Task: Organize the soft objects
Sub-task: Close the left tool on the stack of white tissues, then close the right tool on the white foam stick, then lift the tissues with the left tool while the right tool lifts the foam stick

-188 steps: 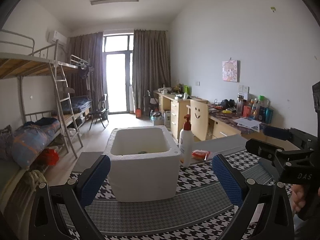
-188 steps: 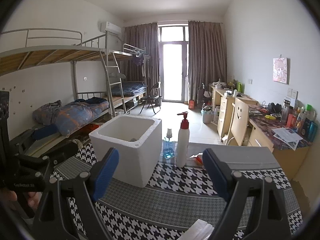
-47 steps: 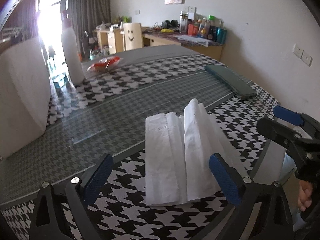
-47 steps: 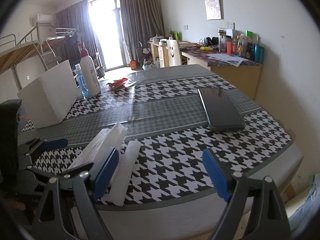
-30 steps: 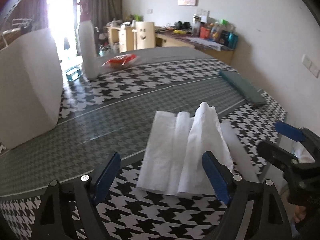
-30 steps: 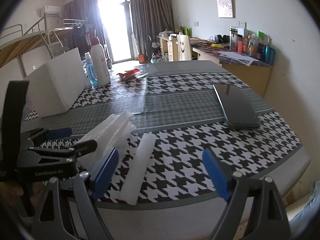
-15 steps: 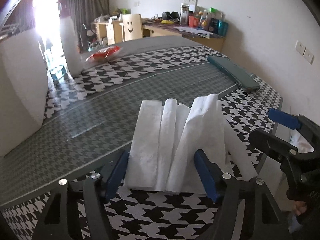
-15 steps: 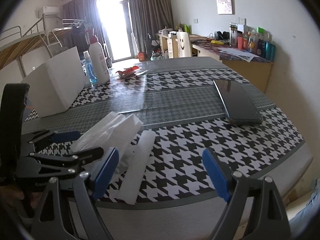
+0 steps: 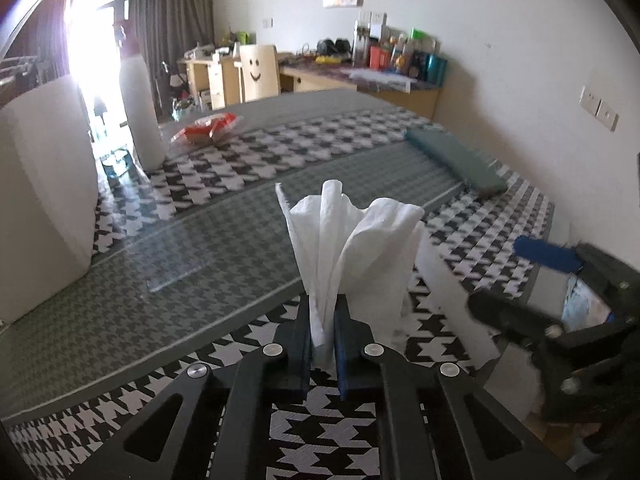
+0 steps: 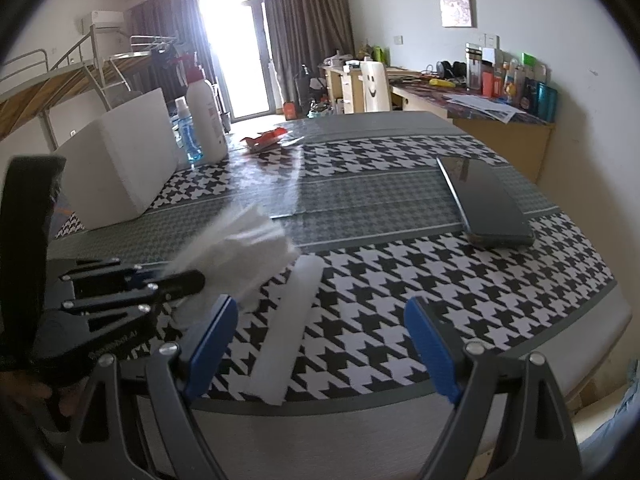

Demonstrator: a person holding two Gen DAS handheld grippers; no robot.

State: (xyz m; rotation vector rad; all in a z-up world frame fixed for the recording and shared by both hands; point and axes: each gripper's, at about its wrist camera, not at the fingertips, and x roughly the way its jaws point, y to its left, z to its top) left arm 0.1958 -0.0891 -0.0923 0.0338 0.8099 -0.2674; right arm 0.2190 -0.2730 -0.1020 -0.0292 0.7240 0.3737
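My left gripper (image 9: 323,322) is shut on a bunch of white tissues (image 9: 352,240), pinched at their near end so they fan upward above the houndstooth tablecloth (image 9: 224,240). The same tissues (image 10: 240,248) show blurred in the right wrist view, held by the left gripper (image 10: 188,280) at the left. One folded white tissue strip (image 10: 288,332) lies flat on the cloth just right of them. My right gripper (image 10: 320,344) is open and empty near the table's front edge, with the strip between its fingers. The white foam box (image 10: 120,164) stands at the far left.
A white pump bottle (image 10: 206,114) and a small blue bottle (image 10: 188,136) stand beside the box. A red packet (image 10: 266,138) lies further back. A dark phone-like slab (image 10: 486,200) lies on the right. The table's front edge (image 10: 360,428) is near.
My left gripper has closed on the tissues and raised them off the cloth; half a second ago its fingers were still apart around them. One strip stayed on the table. The right gripper barely moved.
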